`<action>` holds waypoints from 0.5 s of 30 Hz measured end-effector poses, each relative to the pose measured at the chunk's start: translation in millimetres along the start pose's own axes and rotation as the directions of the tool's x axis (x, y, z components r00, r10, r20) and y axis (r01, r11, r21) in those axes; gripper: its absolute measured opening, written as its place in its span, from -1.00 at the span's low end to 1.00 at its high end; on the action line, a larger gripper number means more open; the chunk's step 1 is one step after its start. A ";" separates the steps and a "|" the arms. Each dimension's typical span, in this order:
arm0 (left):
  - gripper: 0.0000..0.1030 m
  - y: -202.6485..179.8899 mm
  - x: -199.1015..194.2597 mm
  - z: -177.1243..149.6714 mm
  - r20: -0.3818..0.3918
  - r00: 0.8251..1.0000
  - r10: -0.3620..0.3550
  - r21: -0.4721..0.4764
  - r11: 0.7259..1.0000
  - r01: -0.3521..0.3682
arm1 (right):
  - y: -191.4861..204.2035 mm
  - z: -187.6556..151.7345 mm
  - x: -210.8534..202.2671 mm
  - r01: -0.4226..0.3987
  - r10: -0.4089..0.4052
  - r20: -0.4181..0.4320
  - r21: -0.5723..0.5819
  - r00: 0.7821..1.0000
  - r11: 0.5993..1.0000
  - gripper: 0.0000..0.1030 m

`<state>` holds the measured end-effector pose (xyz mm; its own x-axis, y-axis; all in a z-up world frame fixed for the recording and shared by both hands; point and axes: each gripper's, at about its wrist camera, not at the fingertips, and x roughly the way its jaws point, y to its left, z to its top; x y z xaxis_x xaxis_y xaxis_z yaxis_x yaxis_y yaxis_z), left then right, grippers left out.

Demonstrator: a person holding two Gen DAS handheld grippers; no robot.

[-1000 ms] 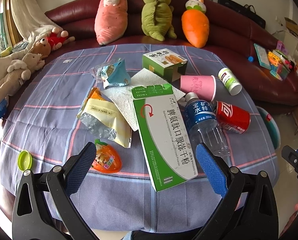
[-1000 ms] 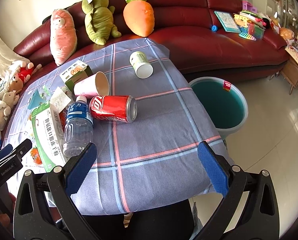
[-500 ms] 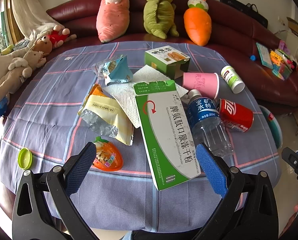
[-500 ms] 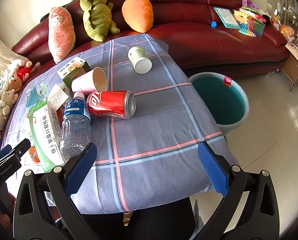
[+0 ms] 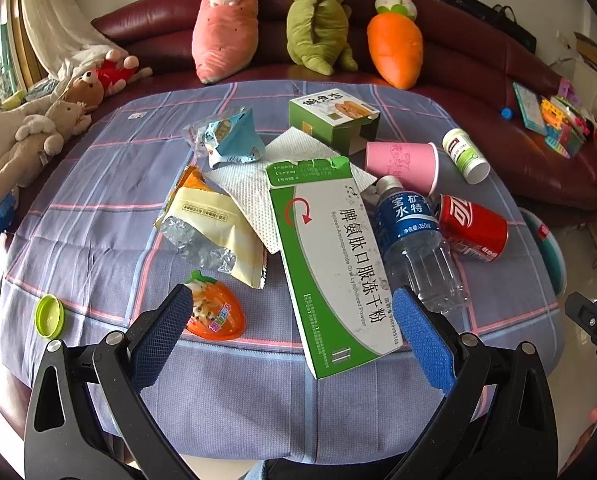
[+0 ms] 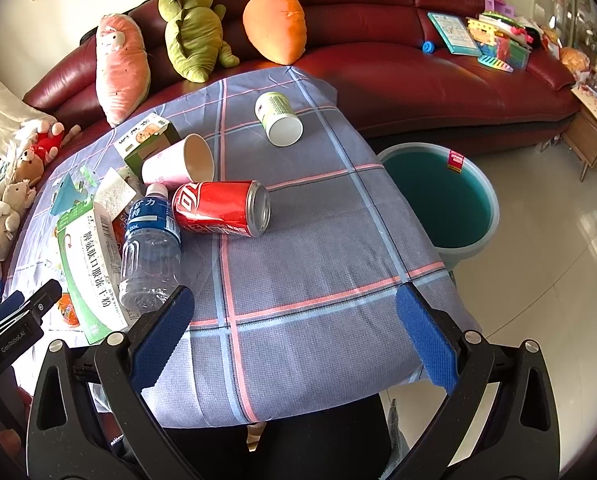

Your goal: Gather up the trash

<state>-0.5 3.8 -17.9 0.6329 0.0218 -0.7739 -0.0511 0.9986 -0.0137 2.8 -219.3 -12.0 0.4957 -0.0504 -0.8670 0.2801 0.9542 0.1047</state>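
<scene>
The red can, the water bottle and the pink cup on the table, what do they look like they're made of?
Red can: likely aluminium, glossy printed body with a bare silvery end.
Water bottle: clear thin plastic, ribbed and see-through, with a blue label and white cap.
Pink cup: probably paper, matte pink outside, plain off-white inside with a rolled rim.
</scene>
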 end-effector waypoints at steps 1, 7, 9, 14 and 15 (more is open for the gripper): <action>0.93 -0.4 0.4 0.3 -0.002 1.000 0.000 0.001 1.000 0.000 | -0.1 -0.2 0.5 0.001 -0.001 -0.001 0.000 1.000 1.000 0.88; 0.93 0.9 4.3 -0.4 -0.018 1.000 -0.007 -0.001 1.000 0.007 | -2.2 -0.9 4.2 -0.005 0.005 -0.015 0.004 1.000 1.000 0.88; 0.93 5.3 8.8 -0.8 -0.037 0.999 -0.023 -0.020 1.000 0.022 | -3.2 -0.7 5.1 -0.004 0.004 -0.018 0.005 1.000 1.000 0.88; 0.93 17.5 24.3 -2.9 -0.094 0.995 -0.030 -0.077 0.997 0.022 | -7.0 1.3 5.7 0.000 0.000 -0.020 0.015 1.000 1.000 0.88; 0.93 17.5 26.5 -2.6 -0.102 0.994 -0.028 -0.078 0.997 0.020 | -8.5 1.5 6.0 0.000 0.001 -0.019 0.018 1.000 1.000 0.88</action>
<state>13.4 21.6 -40.4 0.5518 -0.0112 -0.8339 -0.0982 0.9921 -0.0783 4.7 -228.2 -17.3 0.4804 -0.0443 -0.8759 0.2952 0.9486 0.1139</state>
